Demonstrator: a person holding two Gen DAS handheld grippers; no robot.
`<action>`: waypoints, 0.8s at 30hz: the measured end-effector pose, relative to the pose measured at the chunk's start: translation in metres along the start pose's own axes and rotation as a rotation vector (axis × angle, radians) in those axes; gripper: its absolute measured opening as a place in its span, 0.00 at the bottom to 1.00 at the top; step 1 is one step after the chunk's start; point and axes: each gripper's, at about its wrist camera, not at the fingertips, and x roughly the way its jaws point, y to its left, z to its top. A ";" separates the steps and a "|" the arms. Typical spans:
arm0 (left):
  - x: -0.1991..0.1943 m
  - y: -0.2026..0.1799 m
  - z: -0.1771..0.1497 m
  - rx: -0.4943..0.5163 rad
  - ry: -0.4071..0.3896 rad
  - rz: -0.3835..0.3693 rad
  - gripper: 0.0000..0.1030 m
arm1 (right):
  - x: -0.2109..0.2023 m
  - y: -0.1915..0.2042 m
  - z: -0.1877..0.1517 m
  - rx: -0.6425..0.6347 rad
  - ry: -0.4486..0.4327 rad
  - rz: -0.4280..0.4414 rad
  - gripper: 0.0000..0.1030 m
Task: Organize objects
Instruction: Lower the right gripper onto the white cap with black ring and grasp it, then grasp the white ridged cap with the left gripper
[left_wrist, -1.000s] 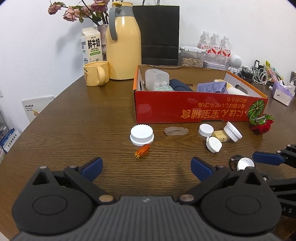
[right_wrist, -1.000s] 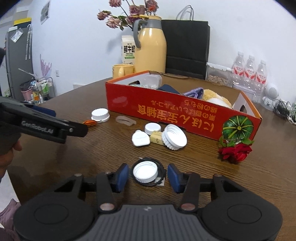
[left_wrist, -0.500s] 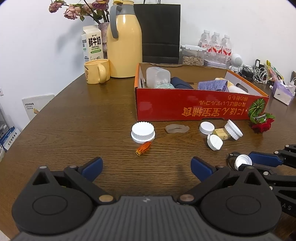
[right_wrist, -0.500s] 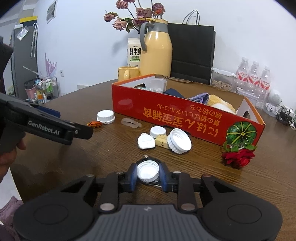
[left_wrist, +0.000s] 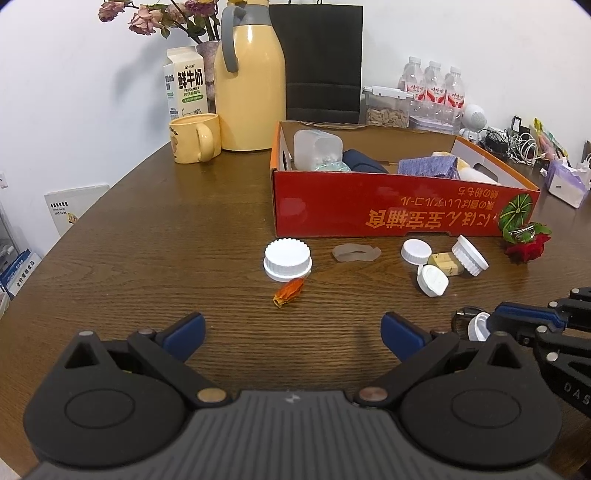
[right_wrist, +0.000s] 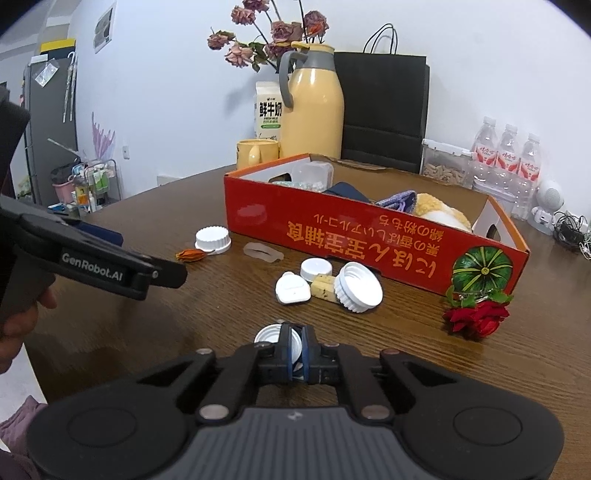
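My right gripper (right_wrist: 295, 334) hovers low over the brown table, its jaws closing tight on a small white cap (right_wrist: 296, 350) that stands on edge between the blue pads. In the left wrist view the same cap (left_wrist: 476, 326) shows beside a black ring (left_wrist: 461, 314). The left gripper (left_wrist: 293, 328) is open, with bare table between its fingers. Ahead of it lie a large ridged white lid (left_wrist: 287, 258), an orange dried bud (left_wrist: 288, 291) and a translucent piece (left_wrist: 356, 253). A red cardboard box (left_wrist: 369, 218) holds cloths and a plastic tub.
Loose caps (right_wrist: 291, 290), a cork piece (right_wrist: 323, 286) and a ridged lid (right_wrist: 358, 286) lie before the box. A red rose (right_wrist: 476, 315) sits at its right corner. A yellow jug (left_wrist: 249, 85), mug (left_wrist: 194, 138), milk carton and water bottles line the back.
The right jaws closed from wide open onto the white cap, which turned from lying flat to standing on edge. The left gripper stayed where it was, open.
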 end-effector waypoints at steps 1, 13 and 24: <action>0.000 0.000 0.000 0.000 0.001 0.000 1.00 | 0.001 0.000 0.001 -0.003 0.001 -0.001 0.12; 0.002 0.001 -0.001 -0.003 0.005 -0.001 1.00 | -0.001 0.006 0.003 -0.015 -0.021 0.020 0.37; 0.004 0.002 -0.001 -0.009 0.012 0.004 1.00 | 0.003 0.007 0.000 -0.025 -0.006 0.023 0.26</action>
